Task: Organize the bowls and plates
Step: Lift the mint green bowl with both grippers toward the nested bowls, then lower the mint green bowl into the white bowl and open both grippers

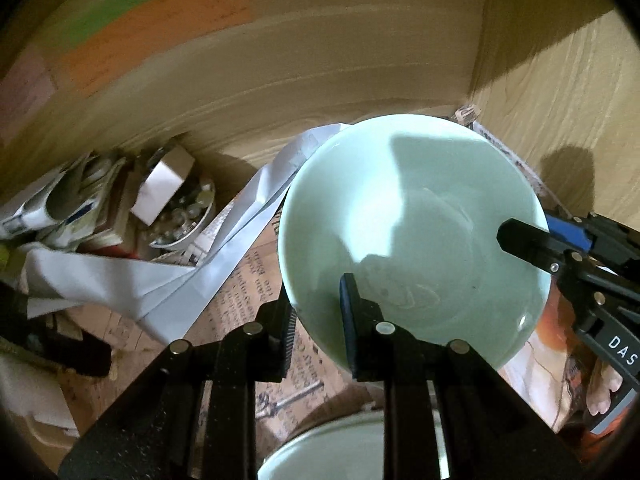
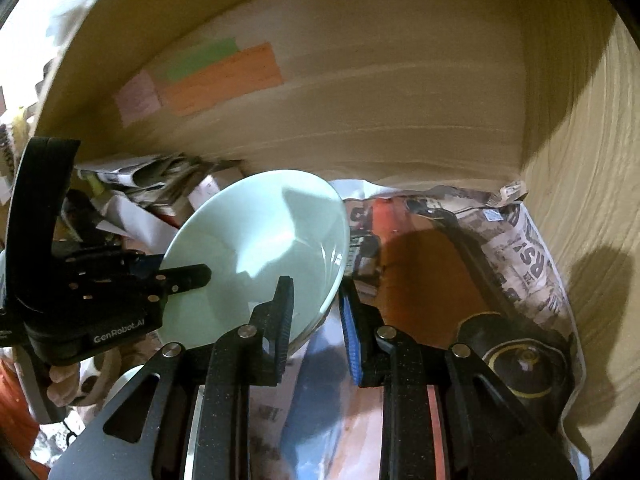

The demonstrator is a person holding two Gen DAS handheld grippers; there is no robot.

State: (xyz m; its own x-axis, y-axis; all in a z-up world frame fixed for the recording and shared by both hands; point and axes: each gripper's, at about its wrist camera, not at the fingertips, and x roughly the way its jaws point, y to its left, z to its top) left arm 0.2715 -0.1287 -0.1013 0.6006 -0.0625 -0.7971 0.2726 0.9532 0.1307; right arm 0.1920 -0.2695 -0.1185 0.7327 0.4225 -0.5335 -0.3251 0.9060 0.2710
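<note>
A pale green bowl (image 1: pixel 416 232) is held tilted inside a wooden cabinet, above newspaper lining. My left gripper (image 1: pixel 320 312) is shut on the bowl's near rim, one finger inside and one outside. My right gripper (image 2: pixel 316 312) is shut on the opposite rim of the same bowl (image 2: pixel 256 256). The right gripper also shows in the left wrist view (image 1: pixel 532 240) at the bowl's right edge, and the left gripper shows in the right wrist view (image 2: pixel 180 276) at its left edge. A second pale green dish (image 1: pixel 332 452) lies below, partly hidden by my fingers.
Cabinet back wall (image 1: pixel 320 60) carries orange and green sticky notes (image 2: pixel 220 76). A metal dish of small items (image 1: pixel 180 216), crumpled paper (image 1: pixel 160 280) and packets sit at the left. A dark round lid-like object (image 2: pixel 524 364) lies on the newspaper (image 2: pixel 520 260) at the right, near the side wall.
</note>
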